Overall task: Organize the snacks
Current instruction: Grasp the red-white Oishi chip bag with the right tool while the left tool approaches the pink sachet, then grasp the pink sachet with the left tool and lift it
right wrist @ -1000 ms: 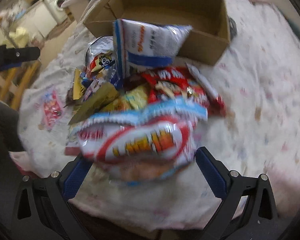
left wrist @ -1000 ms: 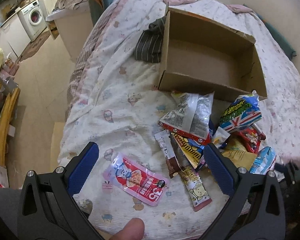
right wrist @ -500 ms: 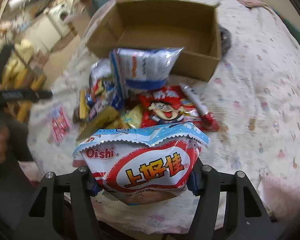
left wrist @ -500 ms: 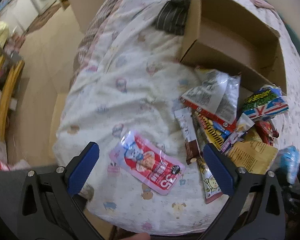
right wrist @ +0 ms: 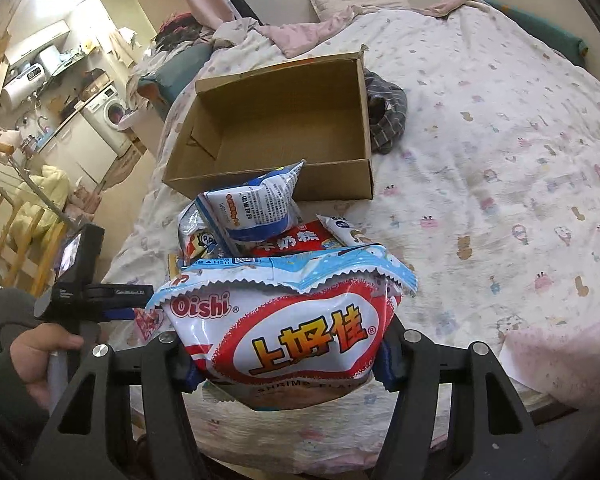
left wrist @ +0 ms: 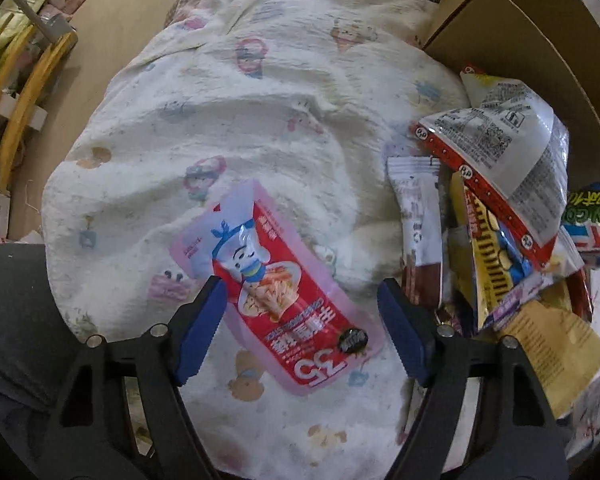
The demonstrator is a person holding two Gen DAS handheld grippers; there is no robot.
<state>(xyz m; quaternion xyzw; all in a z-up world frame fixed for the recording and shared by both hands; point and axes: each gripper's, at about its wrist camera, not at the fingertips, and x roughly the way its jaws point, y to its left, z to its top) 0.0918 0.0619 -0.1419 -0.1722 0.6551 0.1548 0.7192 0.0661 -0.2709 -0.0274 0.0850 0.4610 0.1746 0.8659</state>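
A pink and red snack pouch [left wrist: 276, 280] lies flat on the patterned bedspread [left wrist: 260, 100]. My left gripper [left wrist: 300, 332] points down over it. Its jaws are closing with the pouch's lower half between them, and the right pad stands clear of the pouch. My right gripper [right wrist: 288, 364] is shut on a puffy white and red Oishi chip bag [right wrist: 296, 332], held above the bed. A pile of mixed snack packets [left wrist: 500, 200] [right wrist: 252, 208] lies in front of an empty open cardboard box [right wrist: 340, 182] [left wrist: 540, 60].
A dark striped cloth [right wrist: 388, 116] lies against the box's right side. The bed's edge drops to the floor on the left, near a yellow wooden frame [left wrist: 24, 92]. A hand [right wrist: 32, 356] holds the left tool at the lower left. Bare bedspread spreads to the right.
My left gripper came down close over the pink pouch and its jaws narrowed. My right gripper closed on the Oishi bag and lifted it off the pile.
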